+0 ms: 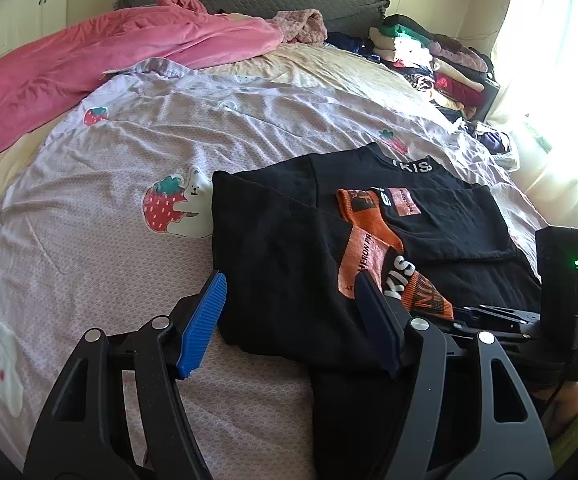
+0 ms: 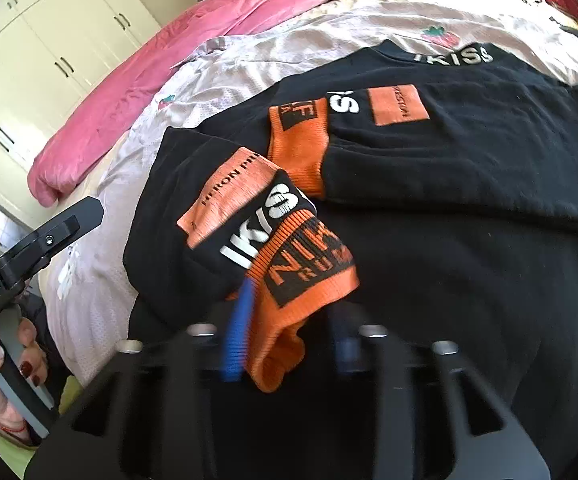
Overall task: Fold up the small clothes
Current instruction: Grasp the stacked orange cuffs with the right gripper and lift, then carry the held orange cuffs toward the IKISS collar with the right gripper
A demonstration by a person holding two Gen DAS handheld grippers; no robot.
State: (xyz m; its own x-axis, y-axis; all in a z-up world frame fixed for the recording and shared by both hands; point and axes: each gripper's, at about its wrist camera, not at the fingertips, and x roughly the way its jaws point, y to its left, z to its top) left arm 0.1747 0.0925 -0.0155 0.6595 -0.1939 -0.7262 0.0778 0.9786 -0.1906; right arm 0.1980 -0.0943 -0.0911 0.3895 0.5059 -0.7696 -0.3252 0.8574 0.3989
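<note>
A black sweater (image 1: 289, 248) lies flat on the strawberry-print sheet (image 1: 129, 152), collar lettering away from me, both sleeves folded across its front. The sleeves end in orange cuffs. My left gripper (image 1: 289, 316) is open, its blue pads (image 1: 203, 324) straddling the sweater's near left edge without pressing it. In the right wrist view my right gripper (image 2: 291, 340) is blurred, with the nearer orange cuff (image 2: 309, 280) bunched between its pads, so it is shut on that cuff. The other cuff (image 2: 297, 148) rests higher on the sweater's chest (image 2: 469, 160).
A pink quilt (image 1: 89, 60) is heaped along the bed's far left. Stacks of folded clothes (image 1: 429, 56) stand at the far right by a bright curtained window (image 1: 549, 60). White wardrobes (image 2: 41, 40) stand left. A hand (image 2: 5, 368) holds the left tool's grip.
</note>
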